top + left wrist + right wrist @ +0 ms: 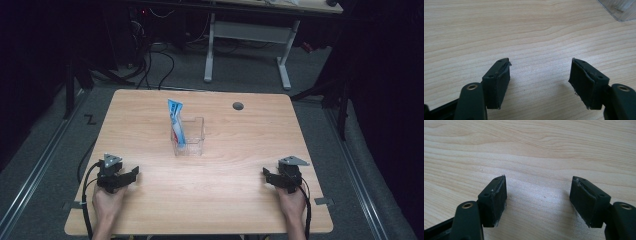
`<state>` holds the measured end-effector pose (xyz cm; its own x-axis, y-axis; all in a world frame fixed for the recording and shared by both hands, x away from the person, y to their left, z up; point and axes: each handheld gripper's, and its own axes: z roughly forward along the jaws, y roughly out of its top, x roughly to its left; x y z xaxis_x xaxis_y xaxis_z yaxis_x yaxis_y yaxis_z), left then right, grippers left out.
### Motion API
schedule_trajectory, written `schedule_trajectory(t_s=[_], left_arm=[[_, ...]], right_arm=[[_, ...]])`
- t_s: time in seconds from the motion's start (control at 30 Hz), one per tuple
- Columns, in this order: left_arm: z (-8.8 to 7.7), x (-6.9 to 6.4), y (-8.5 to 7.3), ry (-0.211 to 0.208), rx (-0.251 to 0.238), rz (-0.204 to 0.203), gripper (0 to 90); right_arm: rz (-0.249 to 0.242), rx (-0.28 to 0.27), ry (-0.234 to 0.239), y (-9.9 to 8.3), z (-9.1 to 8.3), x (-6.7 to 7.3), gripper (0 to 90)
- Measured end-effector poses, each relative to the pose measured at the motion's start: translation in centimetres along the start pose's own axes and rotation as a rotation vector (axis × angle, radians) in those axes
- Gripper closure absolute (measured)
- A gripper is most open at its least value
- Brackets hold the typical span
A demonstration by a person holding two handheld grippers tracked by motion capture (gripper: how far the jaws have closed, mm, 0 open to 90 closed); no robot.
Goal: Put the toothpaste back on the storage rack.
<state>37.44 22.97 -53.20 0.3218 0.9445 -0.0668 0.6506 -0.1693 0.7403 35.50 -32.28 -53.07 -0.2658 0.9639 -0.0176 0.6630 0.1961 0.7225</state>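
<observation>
Blue-and-white packet point(176, 121) stands upright, leaning slightly, inside a clear plastic box point(196, 136) near the middle of the wooden bench point(225, 200). A corner of that box shows at the top right of the left gripper view. Well apart from it, the left gripper point(131, 174) and right gripper point(267, 175) rest near the bench's near corners, each with jaws spread wide and holding nothing.

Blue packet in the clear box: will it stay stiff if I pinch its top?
Probably not: the blue packet looks like thin, light film and leans on the clear plastic box, so it may flex. The box looks light too and might slide or tip.
</observation>
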Motion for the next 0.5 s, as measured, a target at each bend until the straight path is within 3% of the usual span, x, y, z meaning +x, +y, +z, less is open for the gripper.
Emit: schedule_trajectory(t_s=[0.17,0.5], left_arm=[[0.35,-0.21,-0.03,0.006,0.004,0.001,32.9],[0.57,-0.78,-0.25,0.029,-0.004,0.046,31.0]], right_arm=[[-0.001,0.0,0.0,0.0,0.0,-0.01,29.9],[-0.001,0.0,0.0,0.0,0.0,-0.01,29.9]])
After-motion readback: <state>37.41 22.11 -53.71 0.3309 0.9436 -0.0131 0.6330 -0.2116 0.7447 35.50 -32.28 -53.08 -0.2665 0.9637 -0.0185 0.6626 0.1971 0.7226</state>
